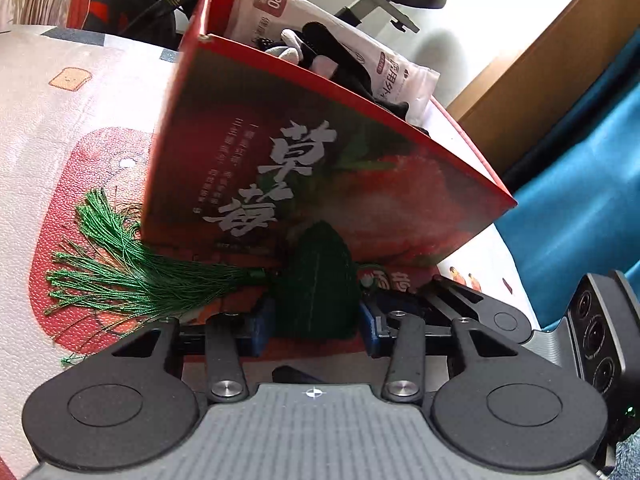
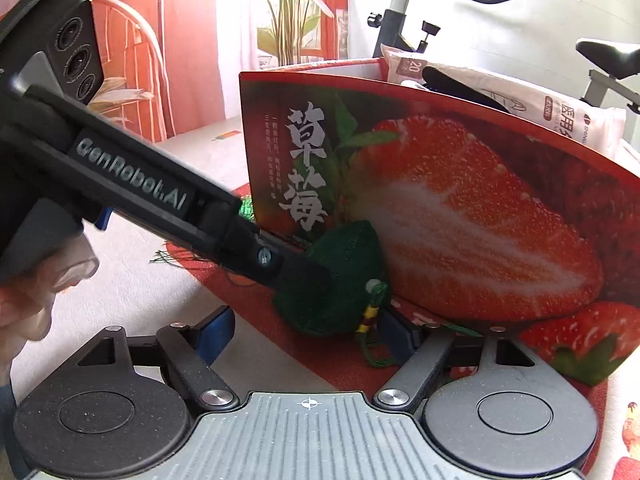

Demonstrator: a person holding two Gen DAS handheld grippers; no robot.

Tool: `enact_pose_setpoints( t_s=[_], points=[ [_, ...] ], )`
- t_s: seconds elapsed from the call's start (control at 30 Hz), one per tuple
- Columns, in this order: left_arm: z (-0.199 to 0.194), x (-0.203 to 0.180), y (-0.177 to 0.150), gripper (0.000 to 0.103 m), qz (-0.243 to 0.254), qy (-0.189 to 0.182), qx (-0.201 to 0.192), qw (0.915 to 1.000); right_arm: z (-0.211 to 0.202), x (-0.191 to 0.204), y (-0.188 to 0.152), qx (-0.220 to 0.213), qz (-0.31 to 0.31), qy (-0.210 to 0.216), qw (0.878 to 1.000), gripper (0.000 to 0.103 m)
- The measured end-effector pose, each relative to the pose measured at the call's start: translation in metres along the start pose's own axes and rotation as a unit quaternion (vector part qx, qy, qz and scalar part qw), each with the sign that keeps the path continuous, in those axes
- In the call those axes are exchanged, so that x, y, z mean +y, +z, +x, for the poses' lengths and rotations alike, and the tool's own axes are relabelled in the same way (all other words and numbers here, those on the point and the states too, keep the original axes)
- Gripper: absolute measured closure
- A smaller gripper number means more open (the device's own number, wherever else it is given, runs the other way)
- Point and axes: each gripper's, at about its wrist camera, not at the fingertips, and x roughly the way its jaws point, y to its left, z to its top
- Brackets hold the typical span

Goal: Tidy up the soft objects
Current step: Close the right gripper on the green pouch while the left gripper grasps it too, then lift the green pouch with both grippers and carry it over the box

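Right now the green sachet (image 1: pixel 316 284) lies on the patterned cloth (image 1: pixel 60 128) against the strawberry box (image 1: pixel 320 168), tassel (image 1: pixel 120 268) trailing leftward, clamped in the left claw (image 1: pixel 316 320), while the right claw (image 2: pixel 308 332) stands apart beside it.

Daylight floods my right view from a window (image 2: pixel 240 36) far behind, washing the wall (image 2: pixel 500 36) beyond nearly white. The strawberry box (image 2: pixel 460 200) is crisp and evenly lit there. In my left view that same box (image 1: pixel 320 168) looks hazy and milky, its near face in shade, and a soft shadow lies beneath it. Straight edges bow towards the borders of both views. My own housings, closest to the lenses, are slightly soft.
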Motion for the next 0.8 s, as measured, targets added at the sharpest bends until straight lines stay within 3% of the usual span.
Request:
enact_pose_setpoints(
  t_s=[0.27, 0.47, 0.63, 0.8],
  points=[
    [0.000, 0.002, 0.009, 0.058, -0.006, 0.004, -0.026, 0.9996, 0.000, -0.007, 0.000, 0.000, 0.003, -0.015, 1.000, 0.033],
    [0.013, 0.007, 0.012, 0.057, -0.015, -0.014, -0.014, 0.9997, 0.003, -0.010, 0.000, 0.001, 0.008, -0.016, 1.000, 0.049],
    [0.009, -0.011, 0.007, 0.057, 0.007, -0.008, -0.018, 0.9998, -0.007, -0.009, 0.001, -0.006, 0.011, -0.009, 1.000, 0.051],
    [-0.018, -0.025, 0.010, 0.057, 0.012, -0.014, -0.049, 0.9986, -0.034, -0.002, 0.014, -0.034, -0.001, -0.005, 0.999, 0.052]
  ],
)
